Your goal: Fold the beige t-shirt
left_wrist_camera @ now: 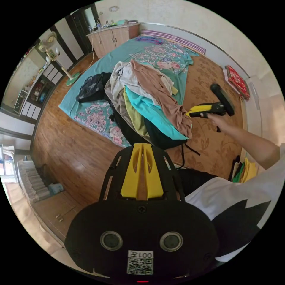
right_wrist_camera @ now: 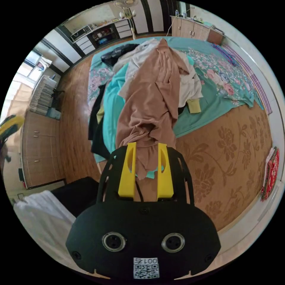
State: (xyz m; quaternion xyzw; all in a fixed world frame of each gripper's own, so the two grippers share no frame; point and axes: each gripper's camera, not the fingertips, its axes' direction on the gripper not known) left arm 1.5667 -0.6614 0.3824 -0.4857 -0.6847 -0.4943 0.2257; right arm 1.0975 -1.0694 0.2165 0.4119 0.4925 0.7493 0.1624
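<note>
The beige t-shirt (left_wrist_camera: 160, 89) (right_wrist_camera: 154, 98) lies stretched along the top of a heap of clothes (left_wrist_camera: 133, 101) on a bed. In the right gripper view one end of it is bunched between the yellow jaws of my right gripper (right_wrist_camera: 146, 148), which press on it from both sides. In the left gripper view that gripper (left_wrist_camera: 190, 113) is held by a person's hand at the shirt's near end. My left gripper (left_wrist_camera: 142, 147) hovers over the floor in front of the heap, its jaws together with nothing in them.
The heap holds teal (left_wrist_camera: 154, 112), olive, white and black clothes on a teal flowered sheet (left_wrist_camera: 166, 53). A patterned brown mat (right_wrist_camera: 225, 154) lies beside it. A fan (left_wrist_camera: 52, 47) and cabinets stand at the far wall. Folded clothes (left_wrist_camera: 245, 170) sit by the person's arm.
</note>
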